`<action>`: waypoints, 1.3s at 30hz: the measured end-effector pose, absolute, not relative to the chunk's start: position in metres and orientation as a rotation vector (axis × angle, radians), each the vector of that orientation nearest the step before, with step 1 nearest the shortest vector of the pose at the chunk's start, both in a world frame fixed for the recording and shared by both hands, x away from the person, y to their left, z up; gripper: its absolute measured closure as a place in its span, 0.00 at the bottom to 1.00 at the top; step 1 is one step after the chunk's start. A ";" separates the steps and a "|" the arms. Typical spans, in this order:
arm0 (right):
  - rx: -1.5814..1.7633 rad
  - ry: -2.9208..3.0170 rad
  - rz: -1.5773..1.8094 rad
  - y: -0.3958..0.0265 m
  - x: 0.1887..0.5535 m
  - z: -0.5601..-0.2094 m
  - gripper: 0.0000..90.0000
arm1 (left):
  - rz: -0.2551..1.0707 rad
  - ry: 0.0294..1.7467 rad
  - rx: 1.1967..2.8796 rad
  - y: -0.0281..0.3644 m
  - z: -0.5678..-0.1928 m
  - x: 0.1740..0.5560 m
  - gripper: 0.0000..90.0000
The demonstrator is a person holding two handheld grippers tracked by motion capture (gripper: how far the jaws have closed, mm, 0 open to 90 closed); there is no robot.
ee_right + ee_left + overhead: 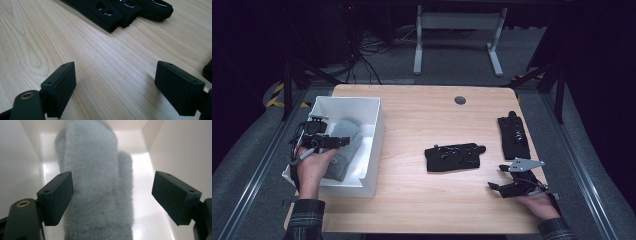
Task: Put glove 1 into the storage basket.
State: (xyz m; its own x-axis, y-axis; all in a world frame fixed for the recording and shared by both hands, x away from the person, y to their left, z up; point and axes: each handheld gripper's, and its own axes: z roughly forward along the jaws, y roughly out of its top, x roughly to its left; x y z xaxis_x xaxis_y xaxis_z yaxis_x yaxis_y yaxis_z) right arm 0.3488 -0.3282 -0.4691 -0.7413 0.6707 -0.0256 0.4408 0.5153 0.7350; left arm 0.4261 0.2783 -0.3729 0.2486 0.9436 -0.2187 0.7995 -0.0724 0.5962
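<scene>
The grey mitten (pixel 96 185) is lying flat on the floor of the white bin (pixel 374 131), which is standing at the left edge of the table (pixel 432 200). Its body is showing a fluffy, fur-like pile, a short thumb lobe is projecting on one side, and a ribbed knit cuff is finishing the near end.

The left gripper (pixel 343 142) is hovering over the bin with its jaws standing wide apart. The mitten is lying below and between the pads, and neither pad is pressing on it. The right gripper (pixel 495 186) is sitting near the right front corner of the table, jaws likewise spread wide, with bare wood between them and nothing held.

In the left gripper view the cuff is running off the bottom edge. In the high view the left hand (pixel 314 170) is covering the cuff end.

The left gripper view is resolving the pile and the cuff ribbing; the high view is rendering the mitten as a plain grey shape. The high view is showing two black gloves, one (pixel 455 157) at table centre and one (pixel 513 136) farther right.
</scene>
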 end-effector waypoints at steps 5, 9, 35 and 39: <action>0.929 2.454 1.061 -0.328 0.349 -0.469 0.20 | 0.285 1.498 1.897 0.272 -0.355 0.420 0.20; 0.929 2.453 1.061 -0.328 0.349 -0.469 0.20 | 0.288 1.418 1.901 0.259 -0.340 0.414 0.20; 0.928 2.454 1.061 -0.328 0.349 -0.469 0.20 | 0.185 1.024 2.026 0.148 -0.314 0.395 0.20; 0.927 2.455 1.061 -0.328 0.349 -0.469 0.20 | 0.183 0.989 2.044 0.132 -0.316 0.391 0.20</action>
